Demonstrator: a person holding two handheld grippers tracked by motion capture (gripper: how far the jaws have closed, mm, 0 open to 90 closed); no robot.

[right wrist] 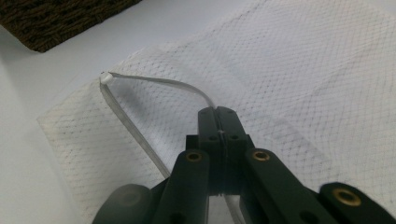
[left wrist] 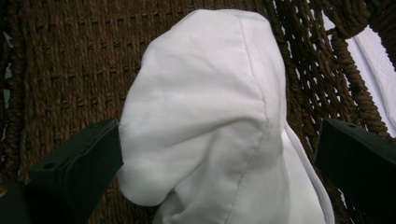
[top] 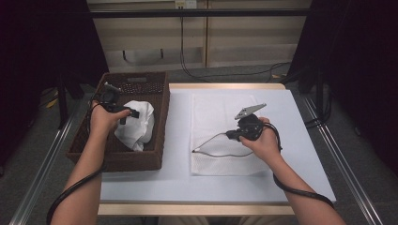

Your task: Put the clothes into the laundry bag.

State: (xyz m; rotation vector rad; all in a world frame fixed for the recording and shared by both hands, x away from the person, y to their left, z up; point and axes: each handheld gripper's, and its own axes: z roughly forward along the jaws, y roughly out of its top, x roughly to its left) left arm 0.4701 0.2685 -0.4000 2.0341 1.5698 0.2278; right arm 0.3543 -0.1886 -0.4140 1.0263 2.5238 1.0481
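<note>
Wicker basket holds crumpled (seamed) white cloth.

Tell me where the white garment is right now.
The white garment lies bunched inside the brown woven basket at the table's left in the high view, between the open jaws of the left hand-held gripper.

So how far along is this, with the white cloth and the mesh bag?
Done: the mesh laundry bag lies flat on the table, and the right gripper is shut on its zipper edge, lifting it open. In hand: the open left gripper straddles the white cloth in the wicker basket. Left: gripping the cloth, then probably moving it into the bag.
</note>
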